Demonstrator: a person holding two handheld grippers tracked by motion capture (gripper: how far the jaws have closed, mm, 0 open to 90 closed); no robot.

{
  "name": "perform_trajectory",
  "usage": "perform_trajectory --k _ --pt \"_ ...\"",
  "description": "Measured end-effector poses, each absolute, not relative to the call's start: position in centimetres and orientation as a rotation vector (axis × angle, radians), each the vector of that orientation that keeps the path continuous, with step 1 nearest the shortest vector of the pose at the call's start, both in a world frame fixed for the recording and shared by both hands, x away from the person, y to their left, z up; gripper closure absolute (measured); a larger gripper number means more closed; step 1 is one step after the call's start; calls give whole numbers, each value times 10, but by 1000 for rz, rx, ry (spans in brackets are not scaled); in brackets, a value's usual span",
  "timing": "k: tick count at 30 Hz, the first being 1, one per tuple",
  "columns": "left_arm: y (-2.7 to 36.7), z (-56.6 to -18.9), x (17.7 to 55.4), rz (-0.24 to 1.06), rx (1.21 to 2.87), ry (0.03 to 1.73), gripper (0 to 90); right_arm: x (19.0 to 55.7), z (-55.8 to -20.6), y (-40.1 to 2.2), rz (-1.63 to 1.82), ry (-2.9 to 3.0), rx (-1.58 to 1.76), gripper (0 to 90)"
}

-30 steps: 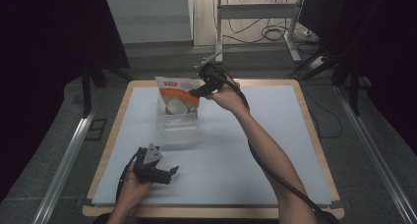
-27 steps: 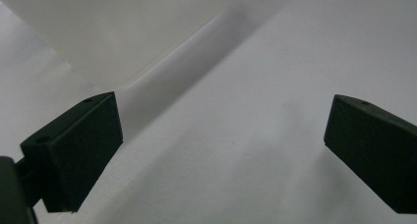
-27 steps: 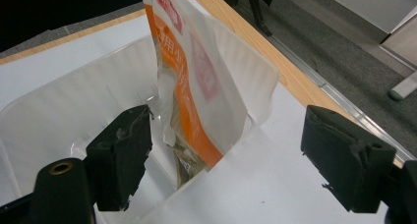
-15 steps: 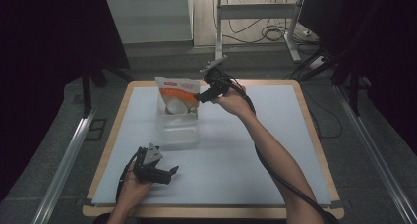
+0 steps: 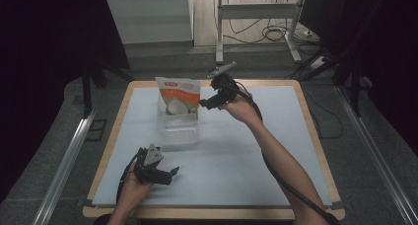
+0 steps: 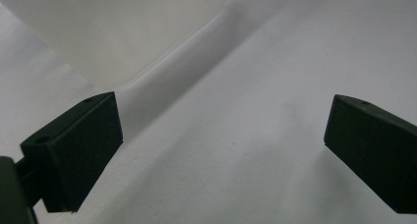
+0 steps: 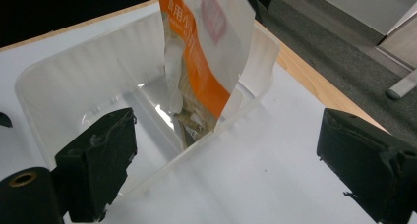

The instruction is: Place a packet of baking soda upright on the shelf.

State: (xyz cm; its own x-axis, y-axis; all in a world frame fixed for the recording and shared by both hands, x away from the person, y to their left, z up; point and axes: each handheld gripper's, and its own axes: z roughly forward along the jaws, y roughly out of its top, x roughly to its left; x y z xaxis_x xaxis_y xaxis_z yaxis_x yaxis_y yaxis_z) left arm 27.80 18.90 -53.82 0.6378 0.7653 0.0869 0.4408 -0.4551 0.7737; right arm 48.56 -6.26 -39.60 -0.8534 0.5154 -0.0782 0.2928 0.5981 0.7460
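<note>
A clear tub [image 5: 178, 129] sits on the white table [image 5: 276, 136], toward its far side and left of centre. A pouch [image 5: 177, 95] with an orange and white front stands upright in the tub's far end, its top above the rim; in the right gripper view the pouch [image 7: 209, 52] leans against the tub's [image 7: 74, 81] far wall. The right gripper [image 5: 206, 104] hangs just beside the pouch's right edge, apart from it; its jaws have just been opening and stand wide with nothing between them, the tub's near corner showing in the gap. The left gripper [image 5: 172, 173] rests low over the table's near edge, well apart from the tub, jaws wide and bare over the white surface.
</note>
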Motion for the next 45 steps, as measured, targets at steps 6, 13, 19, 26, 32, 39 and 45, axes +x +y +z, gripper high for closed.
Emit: perform_trajectory --k 6,13,19,26,32,39,45 --pt "189 -538 278 563 2111 937 12 479 -402 -71 1122 2541 654 73" --pt "189 -538 278 564 2107 935 12 470 -407 -79 1133 2535 657 35" --pt "189 -538 278 565 2107 935 12 460 -413 -86 1142 2535 661 14" --pt "188 -538 278 565 2103 937 12 449 -419 -97 1162 2521 666 13" --pt "188 -538 278 566 2105 935 12 439 -427 -106 1147 2511 657 14" --pt "188 -538 278 567 2109 935 12 429 -438 -121 1153 2496 660 14" --pt "188 -538 278 567 2111 936 12 424 -442 -134 1161 2482 665 14"
